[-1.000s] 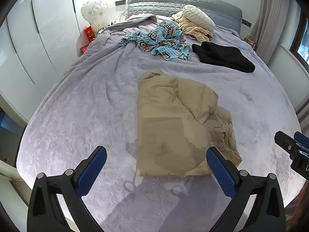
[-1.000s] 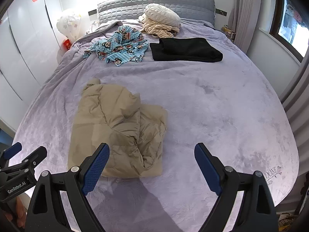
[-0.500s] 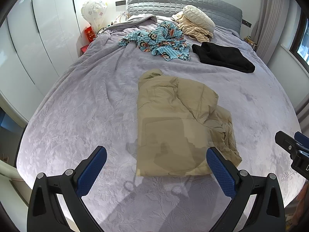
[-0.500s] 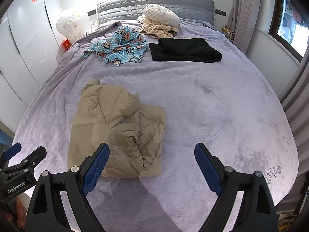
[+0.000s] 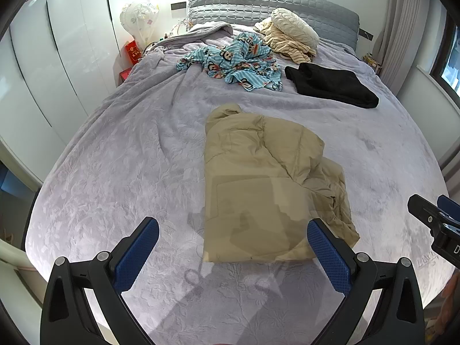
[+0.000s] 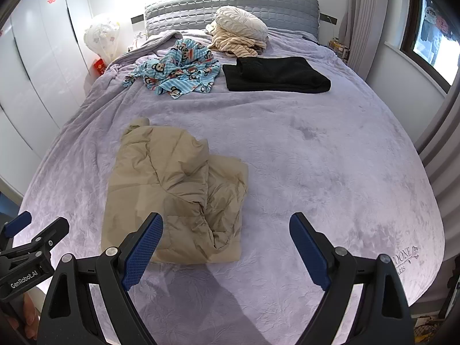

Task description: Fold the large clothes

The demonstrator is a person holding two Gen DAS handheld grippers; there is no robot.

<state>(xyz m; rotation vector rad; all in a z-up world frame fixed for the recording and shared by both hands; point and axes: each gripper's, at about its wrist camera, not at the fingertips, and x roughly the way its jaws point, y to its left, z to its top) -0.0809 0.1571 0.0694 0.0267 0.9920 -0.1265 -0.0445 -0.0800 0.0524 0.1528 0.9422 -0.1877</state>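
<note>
A tan puffy jacket (image 5: 267,184) lies partly folded on the lilac bedspread (image 5: 115,166), its hood toward the headboard; it also shows in the right wrist view (image 6: 172,189). My left gripper (image 5: 233,230) is open and empty, held above the bed's near edge just short of the jacket's hem. My right gripper (image 6: 227,227) is open and empty, over the jacket's near right corner and bare bedspread (image 6: 330,172). Each gripper shows at the edge of the other's view: the right one (image 5: 434,221), the left one (image 6: 28,241).
Farther up the bed lie a blue monkey-print garment (image 5: 233,57), a folded black garment (image 5: 330,86), and a beige striped garment with a cream cushion (image 5: 293,34). White wardrobes (image 5: 57,57) line the left side. Curtains and a window (image 6: 431,37) are on the right.
</note>
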